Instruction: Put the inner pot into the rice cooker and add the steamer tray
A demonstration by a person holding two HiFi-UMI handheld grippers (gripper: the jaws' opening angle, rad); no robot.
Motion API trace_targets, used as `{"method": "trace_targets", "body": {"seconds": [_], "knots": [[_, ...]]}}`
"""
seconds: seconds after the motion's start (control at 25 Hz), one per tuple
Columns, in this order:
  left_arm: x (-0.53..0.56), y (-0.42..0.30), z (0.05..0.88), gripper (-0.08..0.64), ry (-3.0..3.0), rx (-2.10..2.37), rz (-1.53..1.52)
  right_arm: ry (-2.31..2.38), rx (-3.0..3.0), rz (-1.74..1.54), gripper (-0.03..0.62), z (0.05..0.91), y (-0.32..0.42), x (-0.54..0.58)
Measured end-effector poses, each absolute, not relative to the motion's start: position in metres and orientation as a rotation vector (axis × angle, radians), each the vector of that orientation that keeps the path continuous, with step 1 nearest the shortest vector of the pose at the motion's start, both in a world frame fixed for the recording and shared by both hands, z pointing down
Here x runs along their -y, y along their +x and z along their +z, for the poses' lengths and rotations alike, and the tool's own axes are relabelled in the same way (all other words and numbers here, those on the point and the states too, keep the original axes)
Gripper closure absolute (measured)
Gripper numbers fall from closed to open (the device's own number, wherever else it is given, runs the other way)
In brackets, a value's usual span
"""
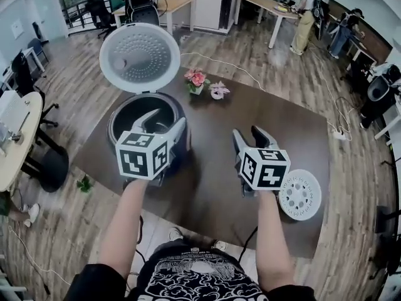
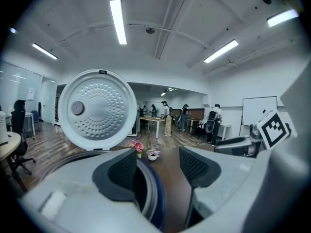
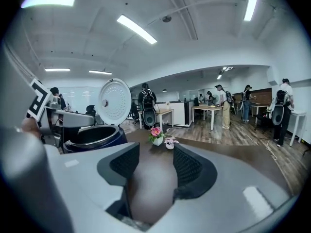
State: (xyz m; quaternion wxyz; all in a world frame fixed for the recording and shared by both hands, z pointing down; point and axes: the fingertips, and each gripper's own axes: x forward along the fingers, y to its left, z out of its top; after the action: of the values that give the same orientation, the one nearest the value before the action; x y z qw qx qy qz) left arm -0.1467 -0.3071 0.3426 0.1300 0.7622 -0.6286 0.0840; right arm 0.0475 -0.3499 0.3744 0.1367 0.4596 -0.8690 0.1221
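Nearest, left gripper (image 1: 166, 119), jaws spread and empty, right gripper (image 1: 249, 133), jaws likewise spread and empty, brown table (image 1: 282, 137) beneath both, dark rice cooker (image 1: 177, 110) under the left gripper, lid (image 1: 139, 56) raised, inner pot (image 1: 133, 115) seated inside, white steamer tray (image 1: 299, 194) flat on the table just right of the right gripper.

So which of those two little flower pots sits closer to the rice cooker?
The pot with the deep pink blooms, nearest the open rice cooker. The paler flowers in the white pot stand further right, away from it.
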Motion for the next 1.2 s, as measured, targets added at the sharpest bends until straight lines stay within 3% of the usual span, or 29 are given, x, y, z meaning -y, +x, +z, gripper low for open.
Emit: {"method": "trace_targets", "body": {"seconds": [1.2], "knots": [[0.325,0.211,0.447,0.245,2.475,1.040,0.363,1.967,2.082,0.649,0.281,0.441,0.405,0.249]]}}
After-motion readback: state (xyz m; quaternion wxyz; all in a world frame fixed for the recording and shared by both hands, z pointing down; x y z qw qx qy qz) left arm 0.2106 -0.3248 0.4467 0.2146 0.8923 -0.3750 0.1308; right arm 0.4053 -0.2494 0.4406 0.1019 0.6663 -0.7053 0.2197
